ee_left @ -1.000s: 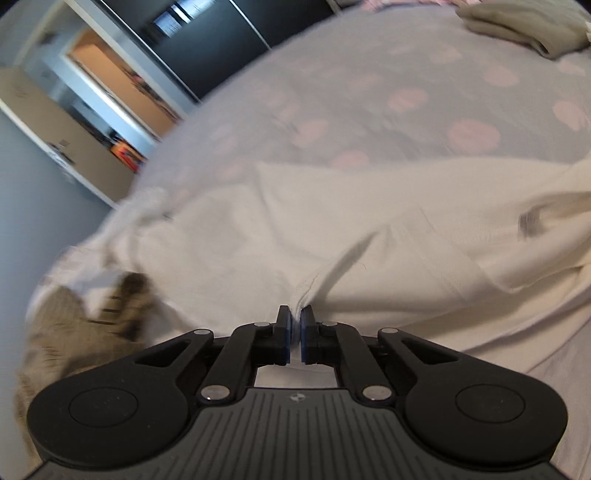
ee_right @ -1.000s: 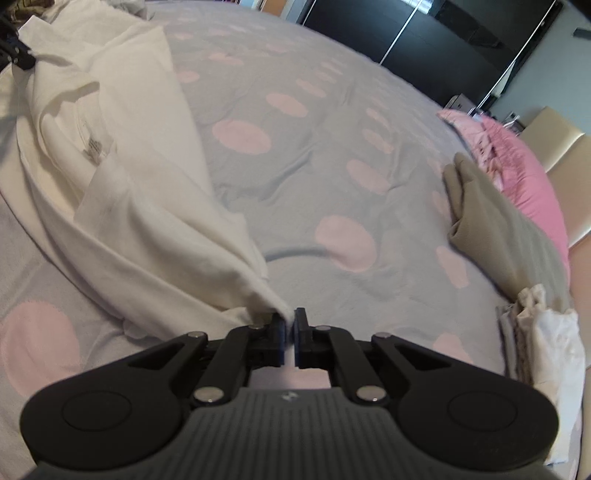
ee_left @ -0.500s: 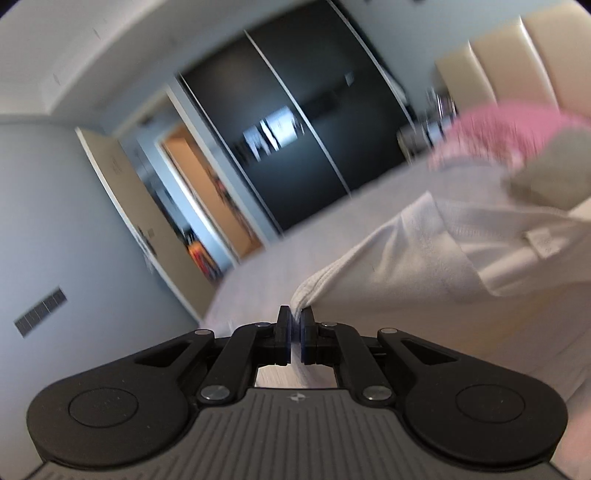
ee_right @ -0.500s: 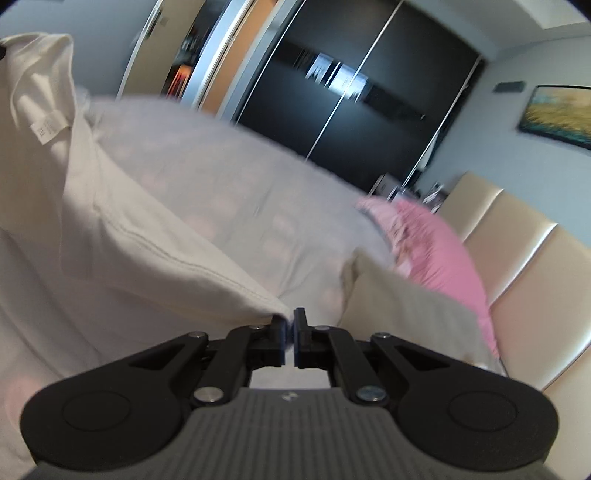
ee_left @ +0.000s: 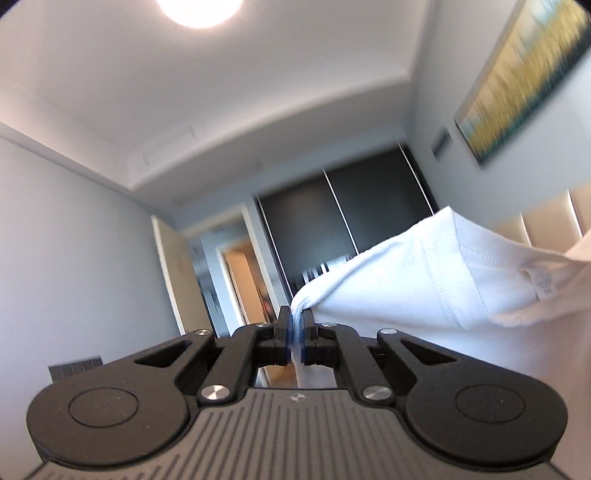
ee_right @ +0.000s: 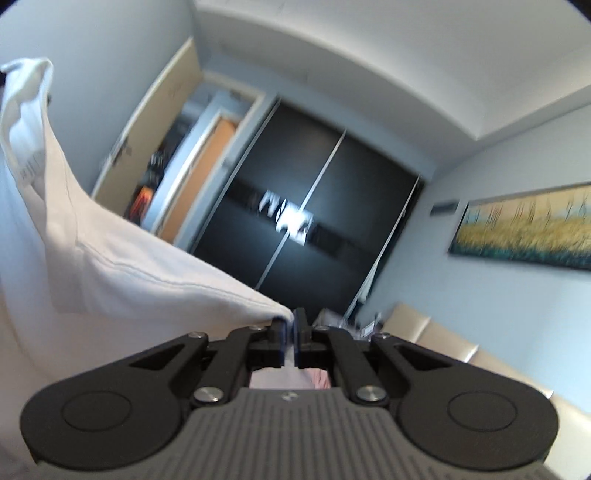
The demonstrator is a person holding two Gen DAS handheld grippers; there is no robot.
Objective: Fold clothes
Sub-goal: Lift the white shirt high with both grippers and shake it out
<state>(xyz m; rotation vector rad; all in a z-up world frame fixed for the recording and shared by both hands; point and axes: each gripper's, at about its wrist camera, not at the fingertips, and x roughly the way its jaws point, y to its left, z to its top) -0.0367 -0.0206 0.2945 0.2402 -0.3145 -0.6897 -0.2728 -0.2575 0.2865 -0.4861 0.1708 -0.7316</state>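
Note:
A white T-shirt [ee_left: 424,280] hangs in the air between both grippers. My left gripper [ee_left: 294,325] is shut on one corner of it, and the cloth stretches off to the right with a seam and a small label showing. My right gripper [ee_right: 290,325] is shut on another corner of the shirt [ee_right: 92,266], which stretches off to the left and up. Both cameras tilt upward at the room; the bed surface is out of view.
A dark sliding wardrobe [ee_right: 314,221] fills the far wall, with an open doorway [ee_left: 240,280] to its left. A beige padded headboard [ee_right: 461,354] and a framed painting [ee_right: 524,225] are on the right. A ceiling lamp [ee_left: 199,11] is overhead.
Both grippers have lifted the shirt off the dotted bedspread and tilted upward. The views went from the bed to the walls and ceiling. Both stayed shut on the cloth.

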